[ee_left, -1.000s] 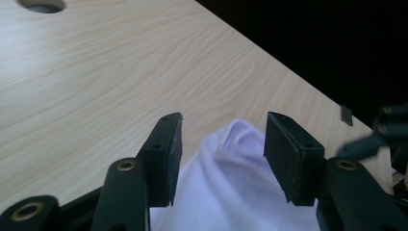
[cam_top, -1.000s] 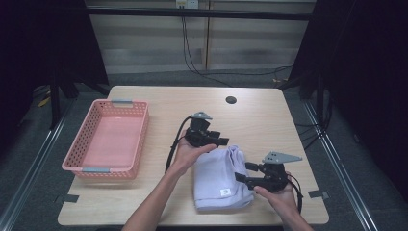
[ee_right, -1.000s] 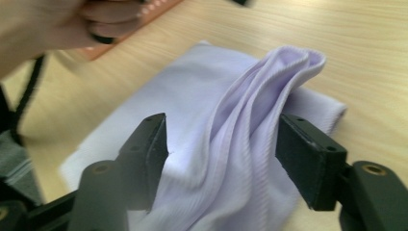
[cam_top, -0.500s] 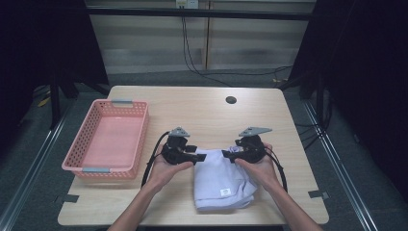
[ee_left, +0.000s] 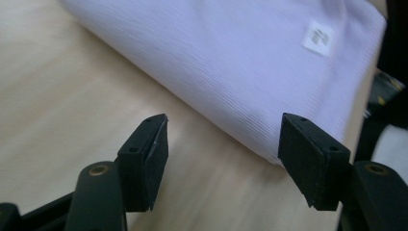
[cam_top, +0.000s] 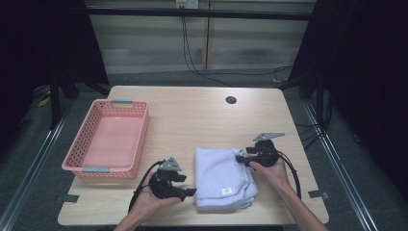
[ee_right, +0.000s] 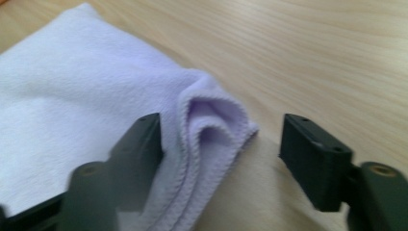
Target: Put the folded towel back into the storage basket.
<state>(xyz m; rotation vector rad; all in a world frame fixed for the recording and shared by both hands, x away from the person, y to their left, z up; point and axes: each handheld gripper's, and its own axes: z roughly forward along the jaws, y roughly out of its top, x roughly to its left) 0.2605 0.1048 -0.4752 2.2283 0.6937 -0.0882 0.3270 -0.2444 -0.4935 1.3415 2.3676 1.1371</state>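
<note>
High view: folded towel (cam_top: 222,177) lies on your desk (cam_top: 192,115), well right of the pink basket (cam_top: 107,140).
Left gripper (cam_top: 185,186): just left of towel, jaws just opening, released, nothing between.
Right gripper (cam_top: 241,157): at towel's far right corner, jaws released, straddling the corner.

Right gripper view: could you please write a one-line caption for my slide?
Open right tool at a folded corner of the lavender towel on the wooden table.
</note>
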